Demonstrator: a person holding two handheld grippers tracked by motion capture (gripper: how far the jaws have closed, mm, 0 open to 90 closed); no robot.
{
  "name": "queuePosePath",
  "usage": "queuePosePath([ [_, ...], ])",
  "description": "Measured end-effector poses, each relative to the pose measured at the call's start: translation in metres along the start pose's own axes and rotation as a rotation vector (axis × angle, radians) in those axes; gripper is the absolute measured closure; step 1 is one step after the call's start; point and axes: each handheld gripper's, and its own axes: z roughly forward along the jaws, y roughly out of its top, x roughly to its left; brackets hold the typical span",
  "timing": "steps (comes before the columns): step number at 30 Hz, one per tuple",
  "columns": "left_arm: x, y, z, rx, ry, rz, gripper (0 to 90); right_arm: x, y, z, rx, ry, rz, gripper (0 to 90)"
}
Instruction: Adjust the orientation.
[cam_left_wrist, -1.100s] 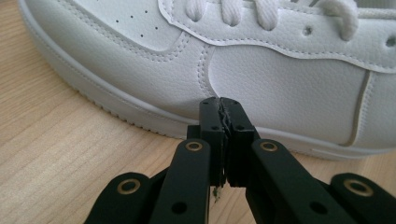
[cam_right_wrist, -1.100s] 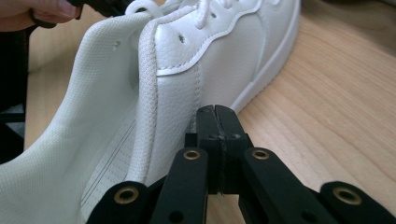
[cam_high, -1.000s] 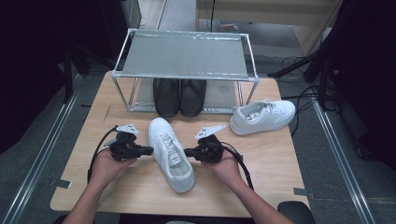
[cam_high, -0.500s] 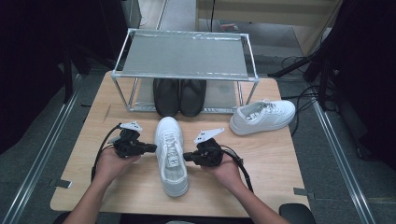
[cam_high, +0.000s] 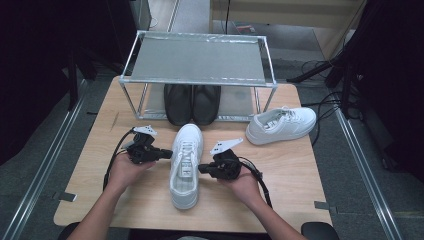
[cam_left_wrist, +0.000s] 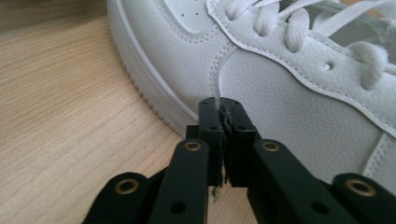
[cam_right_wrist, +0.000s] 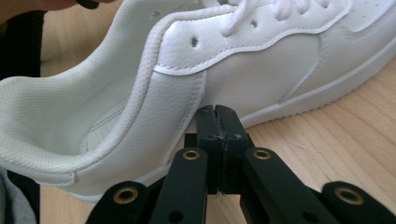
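L gripper (cam_high: 162, 154): jaws closed, nothing between them, tips pressed against the left flank of the white sneaker (cam_high: 186, 164). They've just been easing apart a touch; in the left gripper view the gripper (cam_left_wrist: 223, 108) still reads shut, only a hairline gap, tips on the leather just above the sole edge, below the laces.

R gripper (cam_high: 202, 169): jaws fully closed, empty, tips butted on the sneaker's right flank nearer the heel. Right gripper view: gripper (cam_right_wrist: 217, 114) at the rear quarter, under the padded collar, sole resting on the wood.

So the sneaker is pinched between both closed grippers from either side, not held inside either one. It sits flat on the surface (cam_high: 300, 170), approx centre, toe pointing away from the person toward the rack, heel toward the person.

Further out: metal rack (cam_high: 197, 60) at the far side of the surface, w/ a pair of black shoes (cam_high: 192, 102) under it, toes just beyond the white sneaker's toe. 2nd white sneaker (cam_high: 281, 125) lies sideways to the right, in front of the rack's right leg, well apart from both grippers.
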Motion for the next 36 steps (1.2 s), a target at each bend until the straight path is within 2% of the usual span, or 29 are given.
queuePosePath([
  [6,-0.002,0.000,-0.010,-0.019,-0.003,0.012,75.9,-0.006,0.000,-0.009,-0.021,-0.016,0.006,84.6],
  [12,-0.003,-0.003,-0.023,-0.055,-0.014,0.011,63.9,-0.018,-0.004,-0.022,-0.037,-0.028,0.046,76.6],
  [17,-0.004,-0.005,-0.024,-0.039,-0.026,0.020,55.1,-0.029,-0.007,-0.034,-0.057,-0.052,0.078,72.0],
  [26,-0.010,-0.006,-0.021,0.004,-0.033,0.058,47.5,-0.043,-0.009,-0.048,-0.086,-0.080,0.118,66.2],
  [32,-0.013,-0.009,-0.022,-0.001,-0.033,0.072,43.9,-0.052,-0.009,-0.059,-0.101,-0.109,0.141,65.6],
  [36,-0.013,-0.011,-0.025,-0.009,-0.028,0.065,43.1,-0.059,-0.007,-0.067,-0.115,-0.121,0.152,65.6],
])
